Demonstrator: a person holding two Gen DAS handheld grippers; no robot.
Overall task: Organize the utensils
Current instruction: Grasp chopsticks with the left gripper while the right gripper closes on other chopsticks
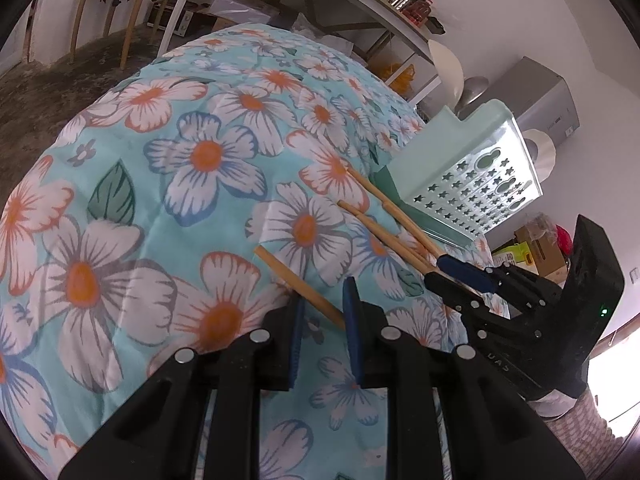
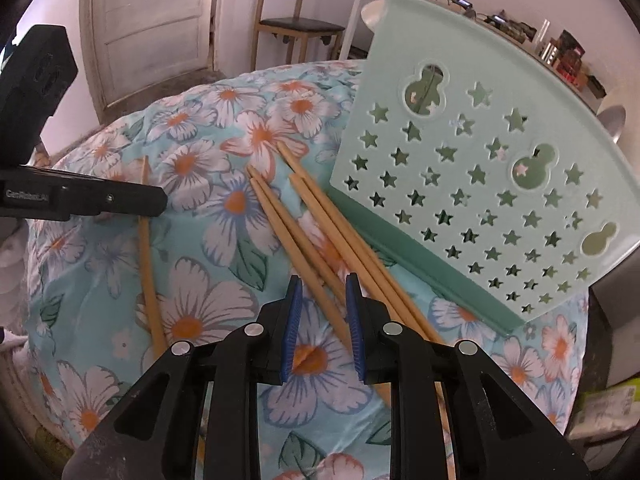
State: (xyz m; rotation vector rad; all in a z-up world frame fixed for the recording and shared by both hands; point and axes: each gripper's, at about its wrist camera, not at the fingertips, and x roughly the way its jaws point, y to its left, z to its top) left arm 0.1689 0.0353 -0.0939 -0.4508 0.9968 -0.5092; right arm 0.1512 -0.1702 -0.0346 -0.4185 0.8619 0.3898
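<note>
Chopsticks point(image 2: 320, 240) bunched against basket point(image 2: 480, 160) edge, right claw point(image 2: 324, 320) parted over them, left claw point(image 1: 324, 320) parted astride lone chopstick point(image 1: 300, 280)

A floral tablecloth point(image 1: 168, 184) covers the table; a wooden chair point(image 2: 294, 24) stands beyond, perhaps beside a door point(image 2: 152, 20).

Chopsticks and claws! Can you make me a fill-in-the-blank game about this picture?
1. The chopsticks are lying on a cloth printed with ____.
2. The holes in the green plastic holder are mostly shaped like ____.
3. The number of chopsticks lying between the left claw's fingers is ____.
4. The pads on the right claw are colored ____.

Missing words: flowers; stars; one; blue
</note>
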